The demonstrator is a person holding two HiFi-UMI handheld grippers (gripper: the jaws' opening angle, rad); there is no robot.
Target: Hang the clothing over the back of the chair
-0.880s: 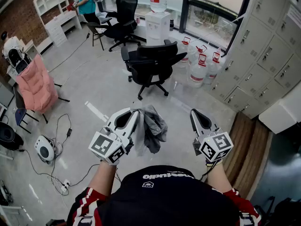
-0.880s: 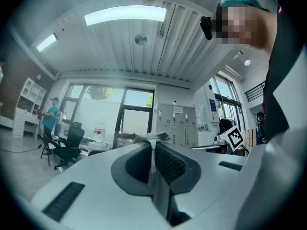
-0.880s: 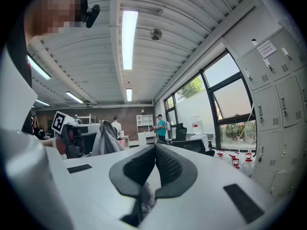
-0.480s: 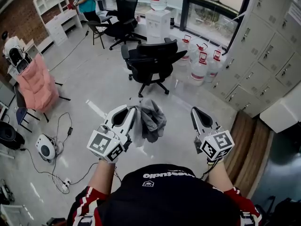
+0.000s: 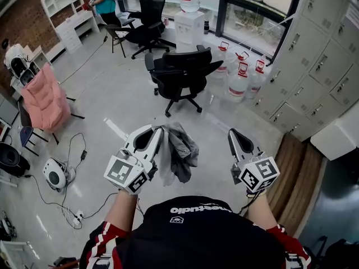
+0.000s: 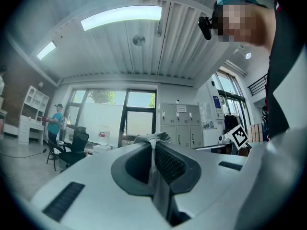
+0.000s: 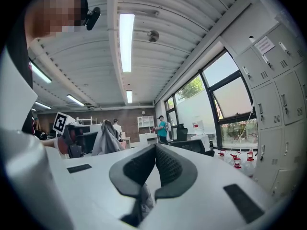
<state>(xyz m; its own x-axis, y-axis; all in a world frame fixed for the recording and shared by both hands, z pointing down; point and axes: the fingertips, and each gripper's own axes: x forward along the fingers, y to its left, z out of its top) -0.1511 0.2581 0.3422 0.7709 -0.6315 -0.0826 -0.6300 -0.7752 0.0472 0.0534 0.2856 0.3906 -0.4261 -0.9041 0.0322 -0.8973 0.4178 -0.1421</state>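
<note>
A crumpled grey piece of clothing (image 5: 182, 150) hangs from my left gripper (image 5: 161, 129), which is shut on its top edge. In the left gripper view the fabric (image 6: 149, 138) bunches above the closed pads of that gripper (image 6: 154, 150). My right gripper (image 5: 230, 132) is held level beside it, a little apart, with its jaws shut and nothing hanging from them; its tips meet in the right gripper view (image 7: 154, 146). A black office chair (image 5: 182, 72) stands on the floor ahead of both grippers, its back turned towards me.
A water dispenser (image 5: 188, 21) and several water bottles (image 5: 238, 77) stand behind the chair. Grey lockers (image 5: 314, 77) line the right side. At the left are a chair draped in pink (image 5: 42, 100), floor cables (image 5: 78, 150) and a small device (image 5: 54, 177). A person in teal (image 5: 104, 1) stands at the far back left.
The hanging clothing has swung slightly under the left gripper. Both grippers stay almost where they were.
</note>
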